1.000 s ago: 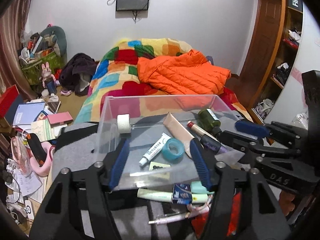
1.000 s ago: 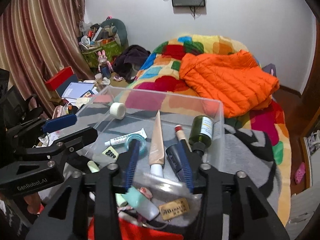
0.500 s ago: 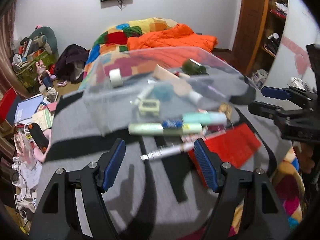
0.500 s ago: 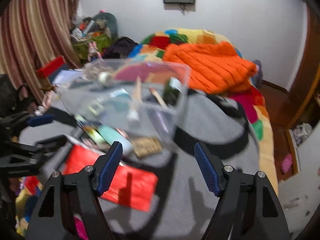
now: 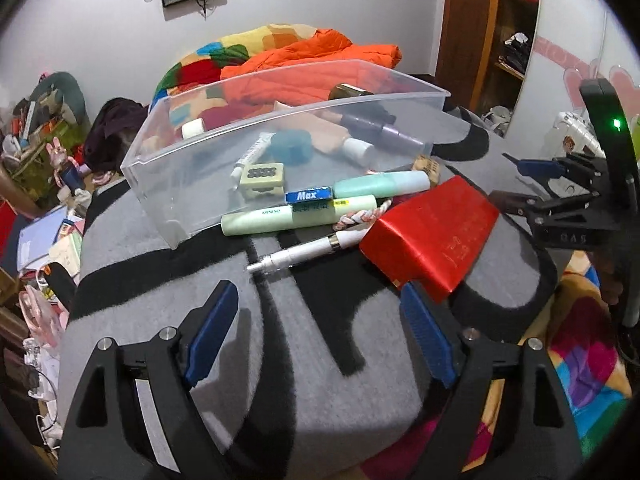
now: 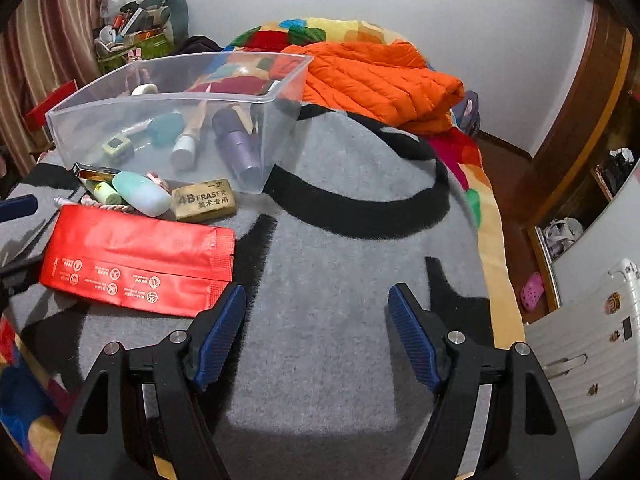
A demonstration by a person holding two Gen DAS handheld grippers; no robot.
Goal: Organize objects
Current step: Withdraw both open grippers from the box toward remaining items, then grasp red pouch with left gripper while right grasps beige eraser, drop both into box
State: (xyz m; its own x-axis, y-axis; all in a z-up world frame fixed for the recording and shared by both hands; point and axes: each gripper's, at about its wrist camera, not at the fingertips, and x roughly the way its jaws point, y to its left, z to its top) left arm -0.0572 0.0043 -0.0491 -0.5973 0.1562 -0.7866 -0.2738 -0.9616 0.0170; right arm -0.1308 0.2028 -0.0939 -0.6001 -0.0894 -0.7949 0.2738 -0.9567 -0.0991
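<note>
A clear plastic bin (image 5: 188,196) (image 6: 256,100) stands on a grey and black blanket (image 5: 320,344) and holds several small toiletries. In front of it lie green tubes (image 5: 300,214), a white pen (image 5: 308,254), a red packet (image 5: 436,232) (image 6: 136,260) and an eraser (image 6: 205,200). My left gripper (image 5: 316,332) is open and empty, just short of the pen. My right gripper (image 6: 316,332) is open and empty over bare blanket, right of the red packet; it also shows in the left wrist view (image 5: 520,184).
An orange jacket (image 6: 376,76) and a multicoloured quilt lie on the bed behind the bin. Clutter covers the floor at left (image 5: 44,216). A wooden shelf (image 5: 504,32) and a white suitcase (image 6: 588,336) stand at right.
Both grippers have pulled back from above the bin and dropped low to the blanket. Both have opened wider. The loose items in front of the bin have come into view.
</note>
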